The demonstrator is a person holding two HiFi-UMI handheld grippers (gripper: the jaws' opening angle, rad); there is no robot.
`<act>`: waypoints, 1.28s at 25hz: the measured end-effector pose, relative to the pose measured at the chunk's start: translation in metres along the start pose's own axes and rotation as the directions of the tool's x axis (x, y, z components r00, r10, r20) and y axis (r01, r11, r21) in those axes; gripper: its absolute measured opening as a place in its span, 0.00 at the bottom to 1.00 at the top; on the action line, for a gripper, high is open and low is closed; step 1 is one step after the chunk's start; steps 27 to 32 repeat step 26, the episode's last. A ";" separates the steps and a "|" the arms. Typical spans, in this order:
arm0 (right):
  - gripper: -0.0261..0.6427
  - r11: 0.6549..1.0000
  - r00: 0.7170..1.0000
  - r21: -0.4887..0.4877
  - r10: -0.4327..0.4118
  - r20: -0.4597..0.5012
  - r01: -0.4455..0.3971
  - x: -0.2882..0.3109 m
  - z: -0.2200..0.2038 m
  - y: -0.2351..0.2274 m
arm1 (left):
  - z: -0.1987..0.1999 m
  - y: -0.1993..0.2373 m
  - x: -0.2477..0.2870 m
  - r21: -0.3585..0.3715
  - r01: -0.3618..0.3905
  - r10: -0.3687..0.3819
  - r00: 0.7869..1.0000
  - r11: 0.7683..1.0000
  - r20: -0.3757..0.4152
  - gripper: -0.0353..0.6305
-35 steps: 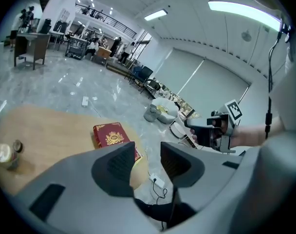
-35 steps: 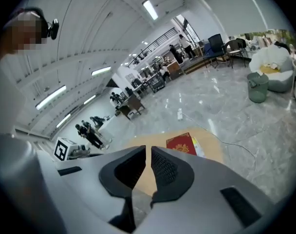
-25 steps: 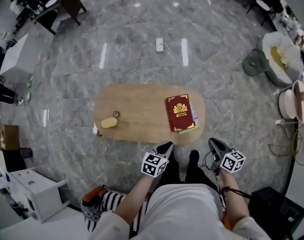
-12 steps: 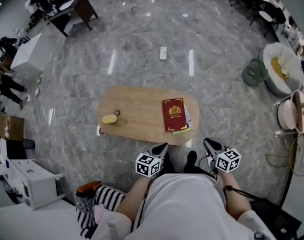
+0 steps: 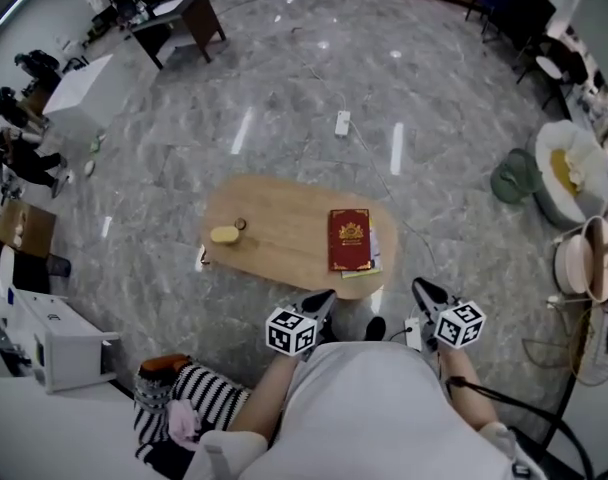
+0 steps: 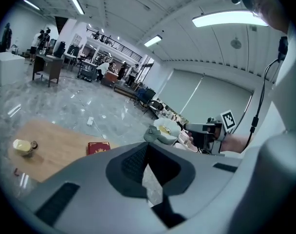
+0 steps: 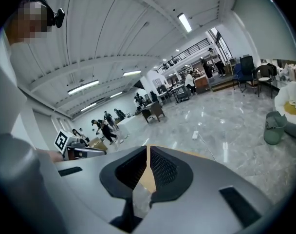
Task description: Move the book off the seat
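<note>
Both of my grippers are closed and empty. My left gripper (image 5: 322,298) has its jaws pressed together with nothing between them, and its own view shows only a thin sliver of floor past the pads. My right gripper (image 5: 424,290) is drawn in to a hairline slit and holds nothing, with a strip of tan wood showing through the slit. I hold both in front of my body, on my side of the wooden bench (image 5: 284,263), and neither touches it.

The red book (image 5: 349,239) lies flat and closed on the right-hand part of the oval bench, its gold-ornamented cover up and its long side running away from me. A thinner booklet (image 5: 374,258) with pale and green edges sticks out from under the book's right and near sides. Toward the bench's left end sits a yellow lump (image 5: 224,234), with a small dark ring (image 5: 240,224) just beside it. Both are well apart from the book.

Beyond the bench a white power strip (image 5: 342,122) lies on the grey marble floor (image 5: 284,118), and its cable (image 5: 384,173) trails toward the bench's right end. A green cap (image 5: 512,180) rests on the floor far to the right, and a striped cloth (image 5: 199,403) lies at my left side
</note>
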State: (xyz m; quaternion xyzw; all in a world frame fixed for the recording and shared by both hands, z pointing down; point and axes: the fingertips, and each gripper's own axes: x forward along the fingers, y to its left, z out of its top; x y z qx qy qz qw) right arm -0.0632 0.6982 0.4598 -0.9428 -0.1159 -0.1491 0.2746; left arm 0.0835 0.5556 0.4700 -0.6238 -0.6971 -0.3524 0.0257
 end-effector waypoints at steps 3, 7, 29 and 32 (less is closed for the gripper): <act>0.11 1.000 1.000 0.011 -0.008 0.014 0.008 -0.001 0.000 -0.002 | 0.006 0.002 -0.005 0.005 -0.009 0.009 1.000 1.000 0.013 0.06; 0.11 0.999 1.000 0.036 -0.018 0.021 0.017 0.001 0.001 0.003 | 0.014 0.007 -0.011 0.024 -0.012 0.012 1.000 1.000 0.009 0.06; 0.11 0.999 0.999 0.026 -0.027 0.044 0.026 0.009 0.005 0.007 | 0.020 0.018 -0.009 0.041 0.003 -0.002 1.000 0.999 -0.015 0.06; 0.11 0.999 0.999 0.026 -0.027 0.044 0.026 0.009 0.005 0.007 | 0.020 0.018 -0.009 0.041 0.003 -0.002 1.000 0.999 -0.015 0.06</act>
